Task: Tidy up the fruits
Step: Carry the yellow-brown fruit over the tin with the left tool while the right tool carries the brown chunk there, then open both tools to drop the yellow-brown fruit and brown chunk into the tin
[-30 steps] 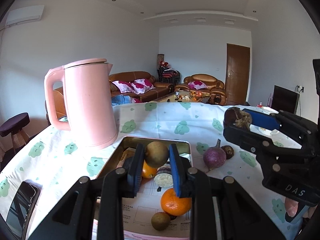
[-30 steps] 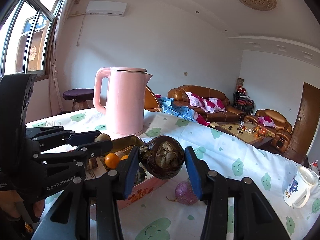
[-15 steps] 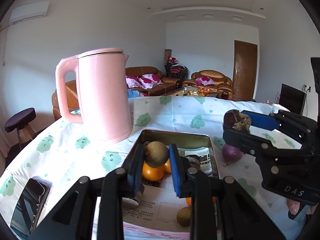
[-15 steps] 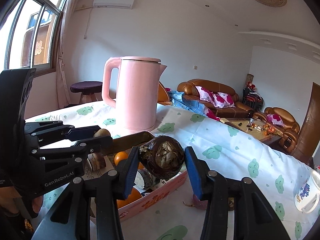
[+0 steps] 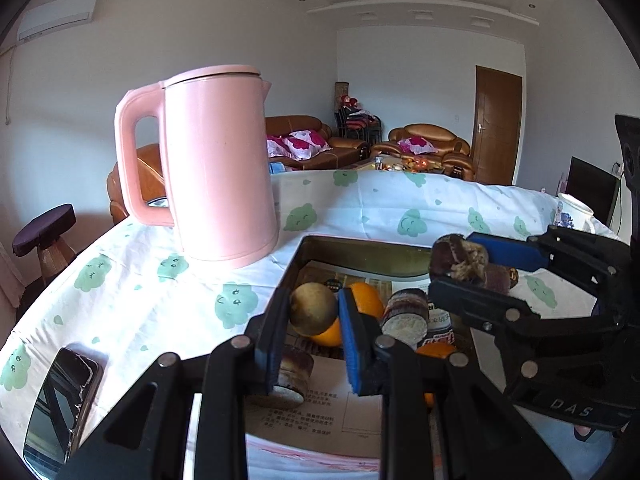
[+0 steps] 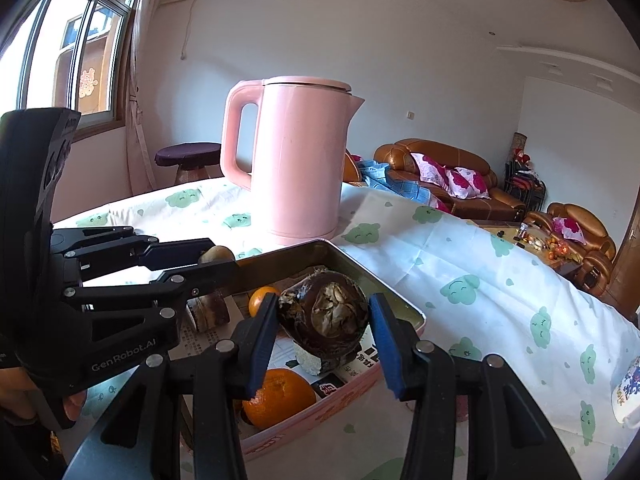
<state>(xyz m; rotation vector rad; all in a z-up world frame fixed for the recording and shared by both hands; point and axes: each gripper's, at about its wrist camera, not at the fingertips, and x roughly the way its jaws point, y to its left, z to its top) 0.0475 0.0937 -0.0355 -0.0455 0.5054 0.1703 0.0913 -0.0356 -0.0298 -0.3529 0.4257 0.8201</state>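
Note:
My left gripper (image 5: 313,316) is shut on a round brown fruit (image 5: 313,309) and holds it above the near left part of the pink tin tray (image 5: 304,248). My right gripper (image 6: 324,322) is shut on a dark brown taro root (image 6: 325,314) over the same tray (image 6: 400,300); it shows in the left wrist view (image 5: 460,258) too. In the tray lie oranges (image 6: 278,398) (image 5: 366,298) and cut taro pieces (image 5: 404,314) on printed paper.
A tall pink kettle (image 5: 216,164) stands on the tablecloth just behind the tray's left corner. A phone (image 5: 60,404) lies at the near left table edge. A white mug (image 6: 628,392) stands at the right. Sofas and a door lie beyond the table.
Both grippers have moved left toward the kettle and lower over the tray, each keeping its hold. The purple root beside the tray has gone out of sight.

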